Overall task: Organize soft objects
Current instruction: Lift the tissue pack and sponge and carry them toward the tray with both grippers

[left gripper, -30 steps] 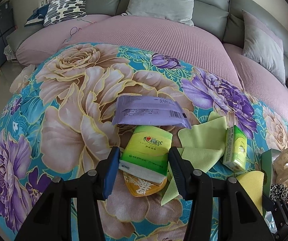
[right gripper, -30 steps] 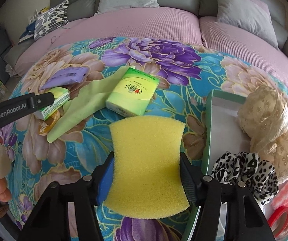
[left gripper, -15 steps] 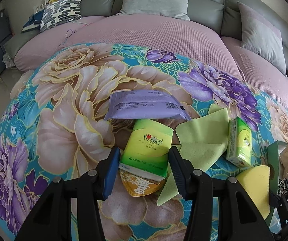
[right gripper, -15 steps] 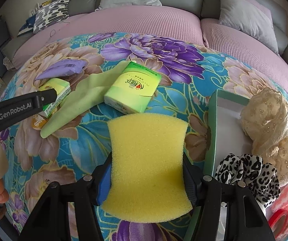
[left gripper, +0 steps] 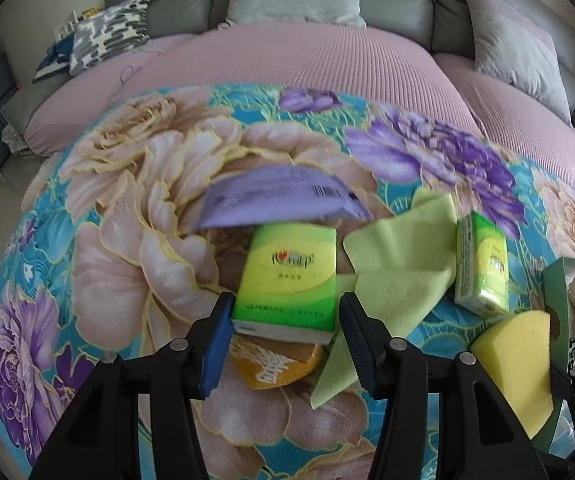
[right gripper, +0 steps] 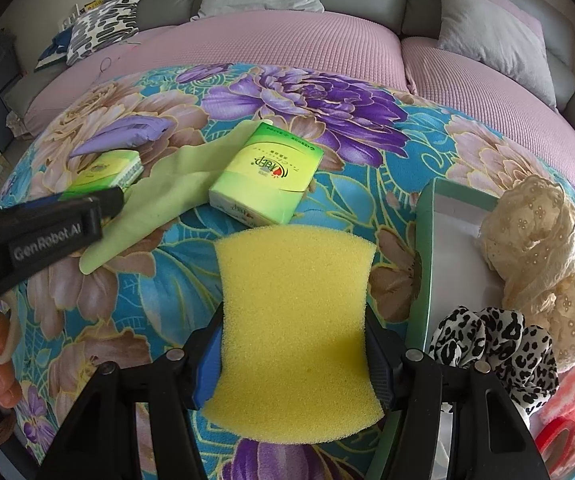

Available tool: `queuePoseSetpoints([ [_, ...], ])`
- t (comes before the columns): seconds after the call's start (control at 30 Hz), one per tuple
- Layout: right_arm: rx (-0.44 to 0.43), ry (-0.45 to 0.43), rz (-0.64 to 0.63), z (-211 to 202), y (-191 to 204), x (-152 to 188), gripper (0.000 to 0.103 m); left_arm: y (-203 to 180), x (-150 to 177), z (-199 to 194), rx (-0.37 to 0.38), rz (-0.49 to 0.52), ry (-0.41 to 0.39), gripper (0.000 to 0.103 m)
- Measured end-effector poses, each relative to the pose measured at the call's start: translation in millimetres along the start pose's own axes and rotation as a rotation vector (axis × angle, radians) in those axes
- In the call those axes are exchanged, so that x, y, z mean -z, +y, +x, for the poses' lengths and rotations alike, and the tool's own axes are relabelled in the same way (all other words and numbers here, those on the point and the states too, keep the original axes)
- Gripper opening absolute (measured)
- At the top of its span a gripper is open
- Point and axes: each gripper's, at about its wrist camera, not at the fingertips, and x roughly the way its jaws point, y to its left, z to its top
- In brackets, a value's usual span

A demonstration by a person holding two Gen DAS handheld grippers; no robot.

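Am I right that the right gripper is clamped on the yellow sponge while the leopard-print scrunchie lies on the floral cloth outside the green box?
Not quite. The right gripper is clamped on the yellow sponge, but the leopard-print scrunchie lies inside the green box, beside the cream lace fabric, as the right wrist view shows.

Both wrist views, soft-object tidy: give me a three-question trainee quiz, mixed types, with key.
1. True or false: the right gripper is clamped on the yellow sponge.
2. Multiple choice: what lies directly under the near end of the tissue pack between the left gripper's fingers? A) orange round packet B) purple pouch C) leopard scrunchie
3. Fill in: the cream lace fabric sits in the green ____.

Key: 1 true, the pads press both sides. 2 A; the left jaws are opening, with the pack between them. 3 tray.
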Motion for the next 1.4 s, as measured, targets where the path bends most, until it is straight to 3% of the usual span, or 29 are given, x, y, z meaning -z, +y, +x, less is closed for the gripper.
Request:
queuePoseSetpoints([
  [0.77,-0.03,-0.009,0.023,-8,-6,1,0.062,8,-5,-23,0.017,-0.021,-0.042,0.05],
  [1.1,-0.042,-0.151,0.09,-72,-28,-4,0.062,4,-16,-92,0.043,0.0,-0.197,0.05],
  [1.4,0.068,-0.276,0.205,-134,-86,4,0.062,-20,-17,-144,0.137,0.017,-0.337,0.05],
])
